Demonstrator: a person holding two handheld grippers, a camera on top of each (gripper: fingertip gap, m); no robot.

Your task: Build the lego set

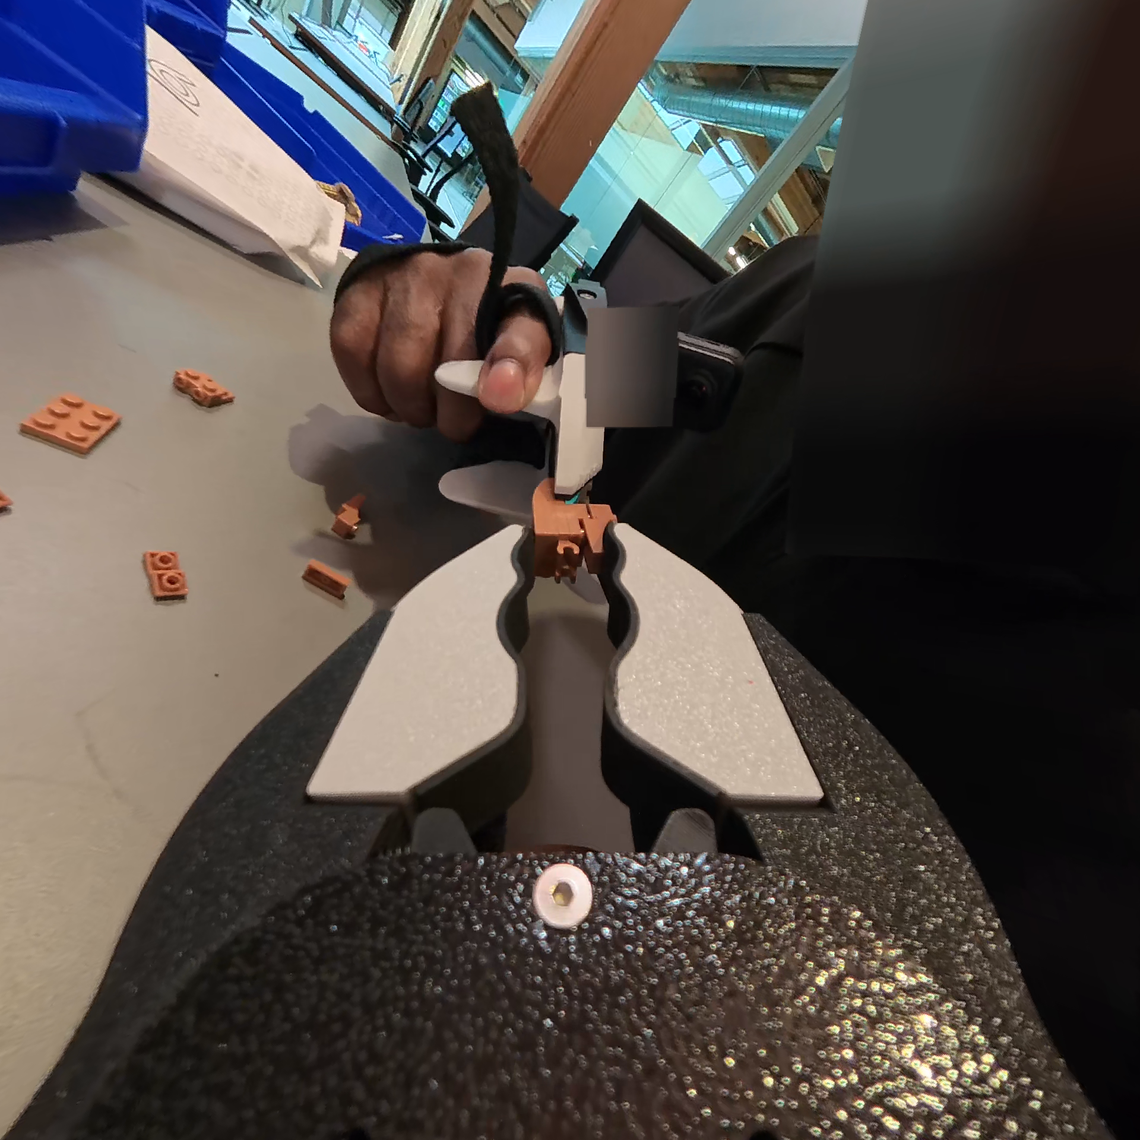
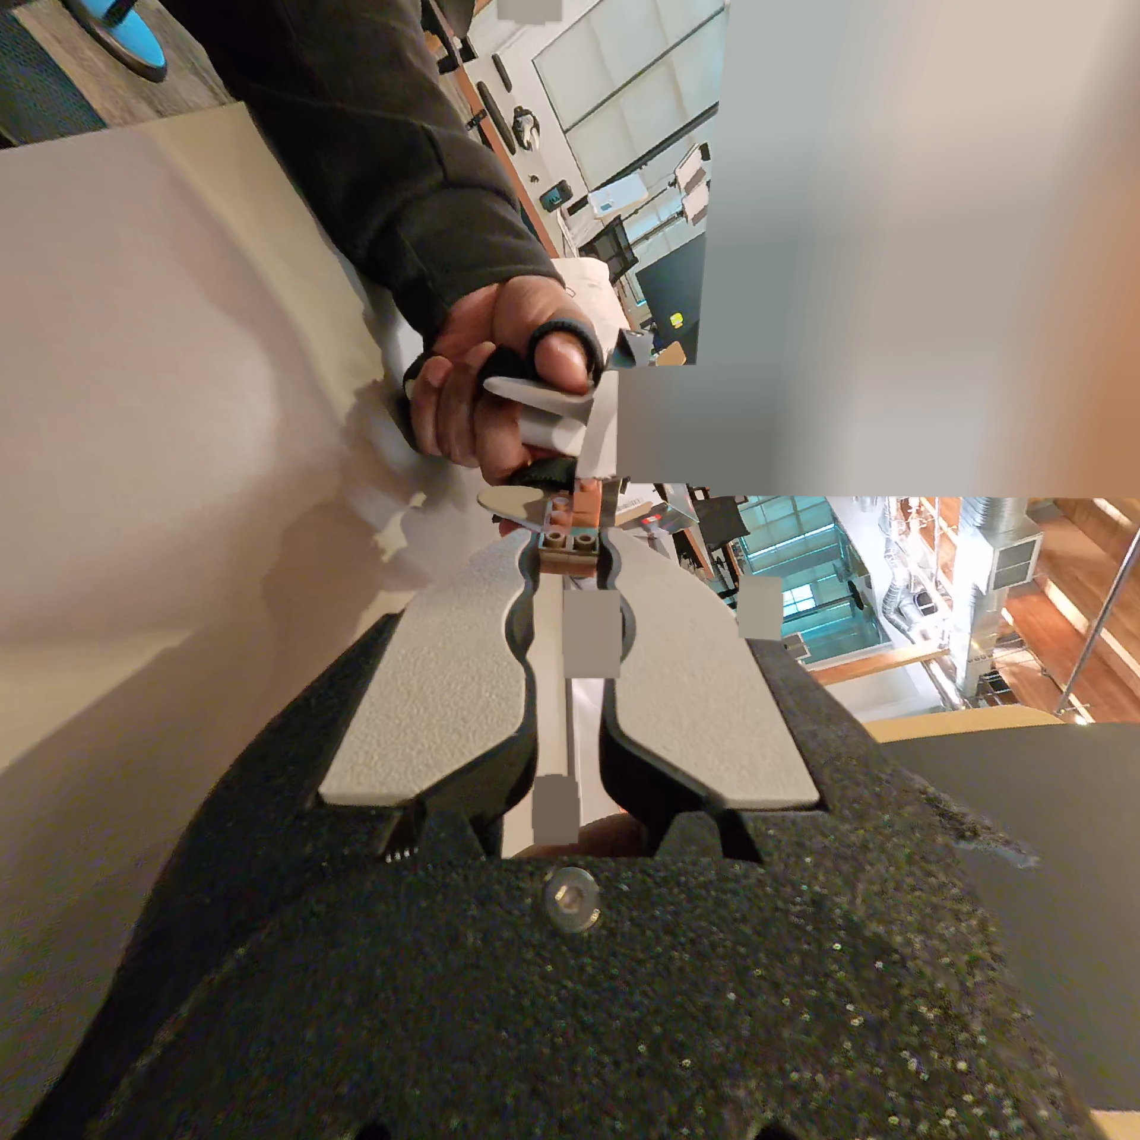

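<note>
Brown plastic brick assembly (image 1: 564,535), pinched from both ends above the grey table (image 1: 185,709).

Small, rigid and light, it sits in mid-air between the two tools; the left gripper (image 1: 569,546) is nearly closed, with its dark pads pressed on the block's sides, while the right gripper (image 2: 569,549) is closed on the studded end from the opposite side. Smooth flat faces give the surest hold; the thin clip underneath looks breakable, and the pressed joints could probably pop apart if twisted. A hand (image 1: 425,345) works the far tool. Loose brown pieces, among them a square plate (image 1: 71,422), lie near the table's left edge, with blue bins (image 1: 68,92) and a white sheet (image 1: 228,173) at its far-left corner.
</note>
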